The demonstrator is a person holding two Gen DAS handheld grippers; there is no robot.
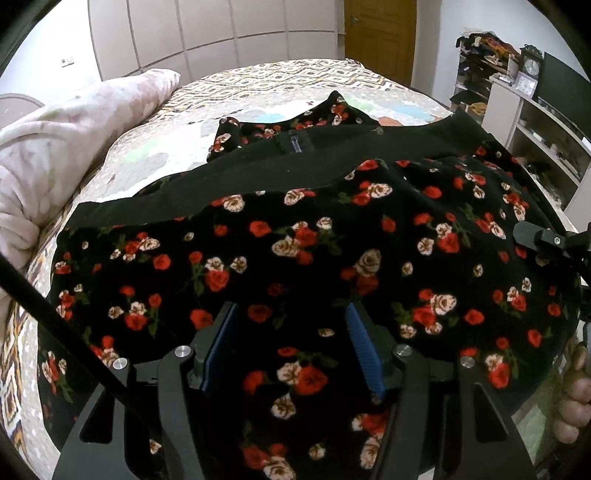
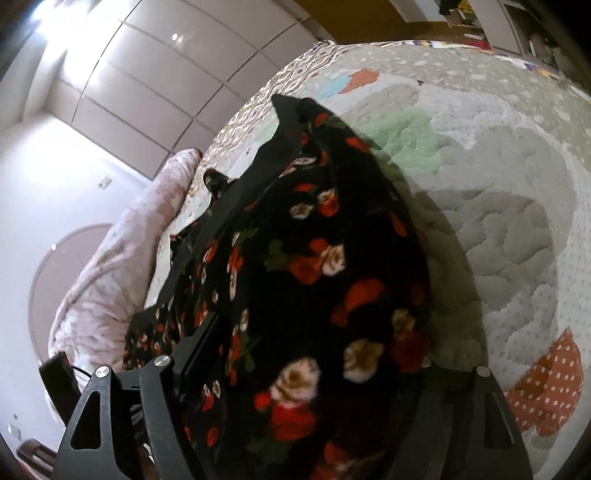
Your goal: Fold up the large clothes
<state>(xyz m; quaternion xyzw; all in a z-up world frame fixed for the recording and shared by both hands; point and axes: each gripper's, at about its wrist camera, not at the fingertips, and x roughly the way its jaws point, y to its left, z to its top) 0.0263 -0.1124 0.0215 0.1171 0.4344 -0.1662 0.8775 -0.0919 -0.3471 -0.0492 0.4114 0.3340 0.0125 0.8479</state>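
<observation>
A black garment with red and cream roses (image 1: 314, 236) lies spread on the quilted bed (image 1: 280, 79), its plain black inside turned up as a band across the far part. My left gripper (image 1: 291, 332) is over its near edge, blue pads wide apart with cloth lying between them. The right gripper shows at the right edge of the left wrist view (image 1: 543, 240). In the right wrist view the garment (image 2: 314, 266) drapes over the right gripper (image 2: 306, 373) and hides its right finger, so I cannot tell how the jaws stand.
A pink rolled blanket (image 1: 74, 140) lies along the bed's left side. Wardrobe panels (image 1: 207, 33) and a brown door (image 1: 380, 33) stand behind. Shelves with a clock (image 1: 532, 66) stand at the right. Bare quilt (image 2: 498, 192) lies right of the garment.
</observation>
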